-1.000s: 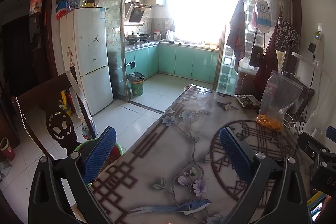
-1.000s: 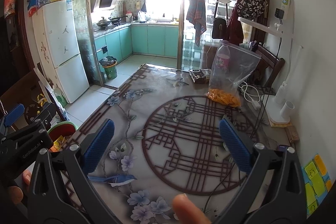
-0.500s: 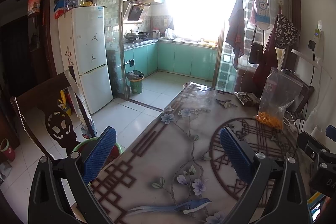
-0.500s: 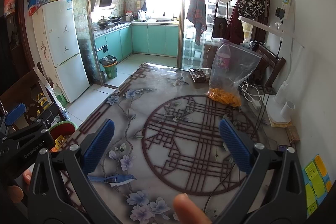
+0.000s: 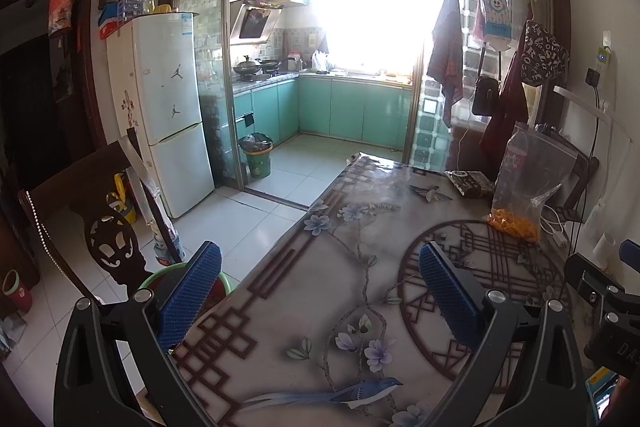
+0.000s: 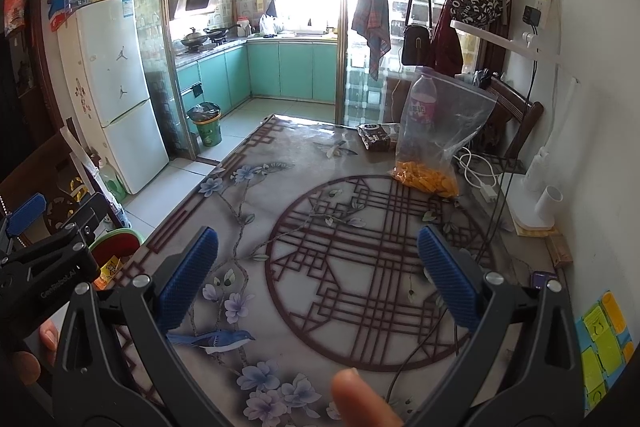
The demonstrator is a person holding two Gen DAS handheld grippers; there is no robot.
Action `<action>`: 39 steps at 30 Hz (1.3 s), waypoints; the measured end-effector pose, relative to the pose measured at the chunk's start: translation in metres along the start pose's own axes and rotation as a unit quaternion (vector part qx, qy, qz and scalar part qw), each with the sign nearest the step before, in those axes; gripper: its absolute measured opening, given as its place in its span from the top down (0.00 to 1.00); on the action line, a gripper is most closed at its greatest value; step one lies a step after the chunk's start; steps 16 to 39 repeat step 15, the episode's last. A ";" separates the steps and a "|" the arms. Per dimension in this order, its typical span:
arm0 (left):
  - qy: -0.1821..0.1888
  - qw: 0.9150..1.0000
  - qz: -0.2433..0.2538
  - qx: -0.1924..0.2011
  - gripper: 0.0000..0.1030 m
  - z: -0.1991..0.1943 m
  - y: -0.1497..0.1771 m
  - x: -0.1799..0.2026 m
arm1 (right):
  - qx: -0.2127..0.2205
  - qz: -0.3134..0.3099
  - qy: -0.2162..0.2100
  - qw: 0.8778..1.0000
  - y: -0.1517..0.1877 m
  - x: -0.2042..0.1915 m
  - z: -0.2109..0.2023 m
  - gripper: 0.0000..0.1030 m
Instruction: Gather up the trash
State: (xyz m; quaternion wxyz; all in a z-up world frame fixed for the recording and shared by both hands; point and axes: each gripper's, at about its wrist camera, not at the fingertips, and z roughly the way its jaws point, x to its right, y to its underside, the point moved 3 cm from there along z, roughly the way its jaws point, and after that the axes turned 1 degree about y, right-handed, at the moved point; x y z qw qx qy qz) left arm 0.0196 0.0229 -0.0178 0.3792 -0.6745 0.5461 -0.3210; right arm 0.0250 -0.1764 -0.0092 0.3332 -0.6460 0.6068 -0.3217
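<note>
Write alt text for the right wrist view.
The open right gripper hovers over a floral-patterned table, holding nothing. Far across the table stand a clear plastic bag with orange pieces, and a dark wrapper. A green bin sits on the kitchen floor beyond.

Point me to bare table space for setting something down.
Free: the table middle and near-left, from the left edge to the plastic bag. Crowded: the far-right corner, with the bag, dark packet, white cable and lamp base.
</note>
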 end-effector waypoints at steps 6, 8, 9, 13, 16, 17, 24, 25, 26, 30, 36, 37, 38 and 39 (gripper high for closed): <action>0.002 1.000 -0.003 -0.006 0.08 0.007 0.001 0.001 | -0.008 0.003 0.003 1.000 0.002 0.004 0.010 0.04; 0.005 1.000 -0.003 -0.014 0.08 0.014 0.001 0.002 | -0.014 0.004 0.004 1.000 0.003 0.007 0.017 0.04; 0.007 1.000 -0.004 -0.018 0.08 0.018 0.002 0.002 | -0.020 0.005 0.003 1.000 0.006 0.008 0.024 0.04; 0.016 0.998 -0.002 -0.059 0.08 0.054 0.021 0.005 | -0.064 0.012 -0.005 0.998 0.035 0.011 0.073 0.04; 0.008 0.996 0.009 -0.084 0.08 0.079 0.039 0.007 | -0.087 0.020 -0.006 0.996 0.065 0.015 0.107 0.04; 0.008 0.996 0.009 -0.084 0.08 0.079 0.039 0.007 | -0.087 0.020 -0.006 0.996 0.065 0.015 0.107 0.04; 0.008 0.996 0.009 -0.084 0.08 0.079 0.039 0.007 | -0.087 0.020 -0.006 0.996 0.065 0.015 0.107 0.04; 0.008 0.996 0.009 -0.084 0.08 0.079 0.039 0.007 | -0.087 0.020 -0.006 0.996 0.065 0.015 0.107 0.04; 0.008 0.996 0.009 -0.084 0.08 0.079 0.039 0.007 | -0.087 0.020 -0.006 0.996 0.065 0.015 0.107 0.04; 0.008 0.996 0.009 -0.084 0.08 0.079 0.039 0.007 | -0.087 0.020 -0.006 0.996 0.065 0.015 0.107 0.04; 0.008 0.996 0.009 -0.084 0.08 0.079 0.039 0.007 | -0.087 0.020 -0.006 0.996 0.065 0.015 0.107 0.04; 0.008 0.996 0.009 -0.084 0.08 0.079 0.039 0.007 | -0.087 0.020 -0.006 0.996 0.065 0.015 0.107 0.04; 0.008 0.996 0.009 -0.084 0.08 0.079 0.039 0.007 | -0.087 0.020 -0.006 0.996 0.065 0.015 0.107 0.04; 0.008 0.996 0.009 -0.084 0.08 0.079 0.039 0.007 | -0.087 0.020 -0.006 0.996 0.065 0.015 0.107 0.04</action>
